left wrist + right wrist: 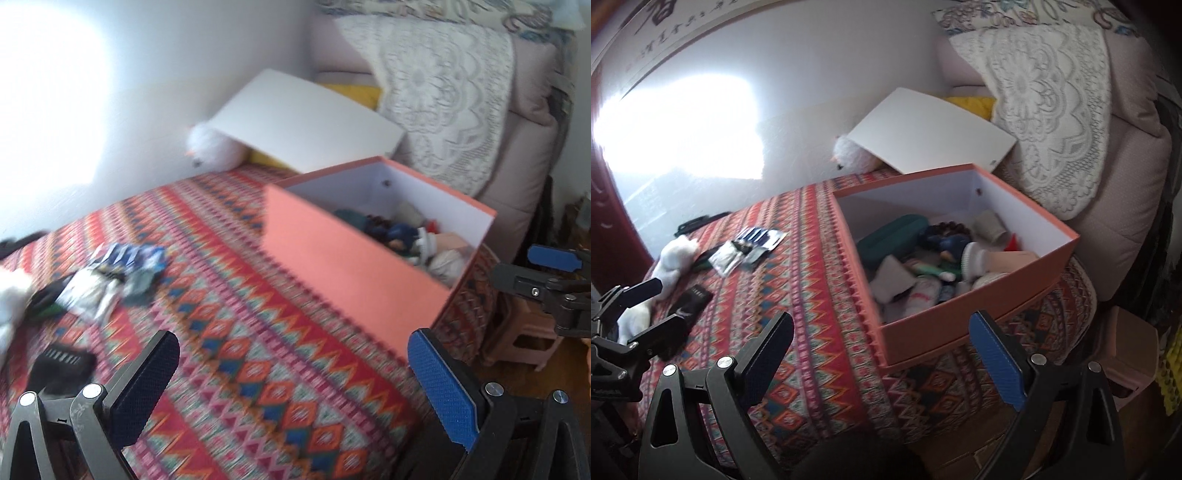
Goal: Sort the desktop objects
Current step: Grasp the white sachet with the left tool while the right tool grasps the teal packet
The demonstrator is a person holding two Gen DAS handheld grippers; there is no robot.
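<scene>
An open orange box [960, 325] [343, 280] with white inside stands on the patterned tablecloth [812, 295] at the right and holds several items. Loose on the cloth at the left lie blue and white packets [753, 243] [122, 269], a white plush toy [676, 258] and a flat black item [690, 301] [61, 363]. My left gripper [295, 369] is open and empty above the cloth; it also shows in the right wrist view [646, 310]. My right gripper [882, 354] is open and empty in front of the box; it also shows in the left wrist view [554, 269].
The box's white lid [934, 129] leans at the back against a sofa with a lace cover [1052, 110]. A white plush [853, 155] sits under the lid by the wall. A pink stool [1126, 354] stands right of the table.
</scene>
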